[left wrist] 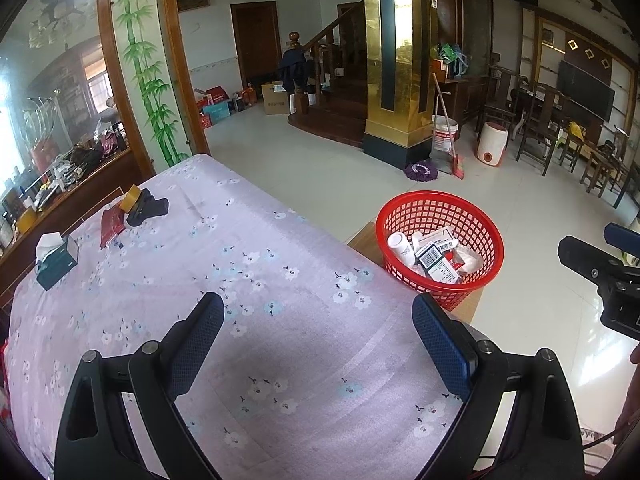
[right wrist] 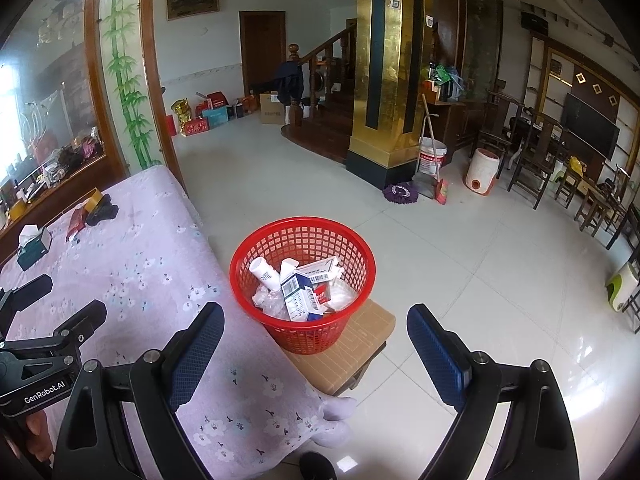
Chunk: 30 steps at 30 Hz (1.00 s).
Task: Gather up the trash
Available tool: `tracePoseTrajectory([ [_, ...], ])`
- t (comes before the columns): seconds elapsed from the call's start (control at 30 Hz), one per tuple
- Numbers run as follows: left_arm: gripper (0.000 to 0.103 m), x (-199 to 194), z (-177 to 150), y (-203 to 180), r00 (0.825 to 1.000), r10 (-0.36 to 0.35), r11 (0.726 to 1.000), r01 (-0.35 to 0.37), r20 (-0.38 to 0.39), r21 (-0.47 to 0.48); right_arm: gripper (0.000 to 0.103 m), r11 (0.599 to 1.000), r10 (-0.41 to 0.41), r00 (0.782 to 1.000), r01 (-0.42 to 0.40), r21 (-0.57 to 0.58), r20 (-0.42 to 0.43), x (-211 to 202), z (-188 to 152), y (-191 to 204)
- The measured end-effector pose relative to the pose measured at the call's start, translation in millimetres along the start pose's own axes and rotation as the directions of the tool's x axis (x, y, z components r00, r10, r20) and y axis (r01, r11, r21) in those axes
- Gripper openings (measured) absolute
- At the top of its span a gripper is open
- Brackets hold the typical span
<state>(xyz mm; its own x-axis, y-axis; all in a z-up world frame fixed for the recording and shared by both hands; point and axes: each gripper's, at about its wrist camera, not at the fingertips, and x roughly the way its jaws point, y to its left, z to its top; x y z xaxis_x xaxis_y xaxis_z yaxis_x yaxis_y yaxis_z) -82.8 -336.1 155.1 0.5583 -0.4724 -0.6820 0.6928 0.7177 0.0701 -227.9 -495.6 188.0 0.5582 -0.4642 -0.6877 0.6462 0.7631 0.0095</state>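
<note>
Both grippers — left gripper (left wrist: 318, 344), right gripper (right wrist: 316, 344) — hang spread and empty; the red basket (right wrist: 303, 236) of trash sits beside the table (left wrist: 280, 280).

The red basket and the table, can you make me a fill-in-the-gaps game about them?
1. The basket full of trash is coloured ____.
2. The basket stands on a brown ____, beside the table.
3. The cloth on the table is printed with small ____.
4. The fingers of both grippers, left and right, are ____ and hold nothing.

Missing words: red; box; flowers; open
</note>
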Motion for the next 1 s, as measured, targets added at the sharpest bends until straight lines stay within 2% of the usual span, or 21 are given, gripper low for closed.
tracePoseTrajectory([
  [1.0, 0.094, 0.3, -1.6, -0.3, 1.0, 0.0, 1.0, 0.0, -0.001, -0.002, 0.095, 1.0, 0.012, 1.0, -0.012, -0.008, -0.011, 5.6, -6.5, -2.6],
])
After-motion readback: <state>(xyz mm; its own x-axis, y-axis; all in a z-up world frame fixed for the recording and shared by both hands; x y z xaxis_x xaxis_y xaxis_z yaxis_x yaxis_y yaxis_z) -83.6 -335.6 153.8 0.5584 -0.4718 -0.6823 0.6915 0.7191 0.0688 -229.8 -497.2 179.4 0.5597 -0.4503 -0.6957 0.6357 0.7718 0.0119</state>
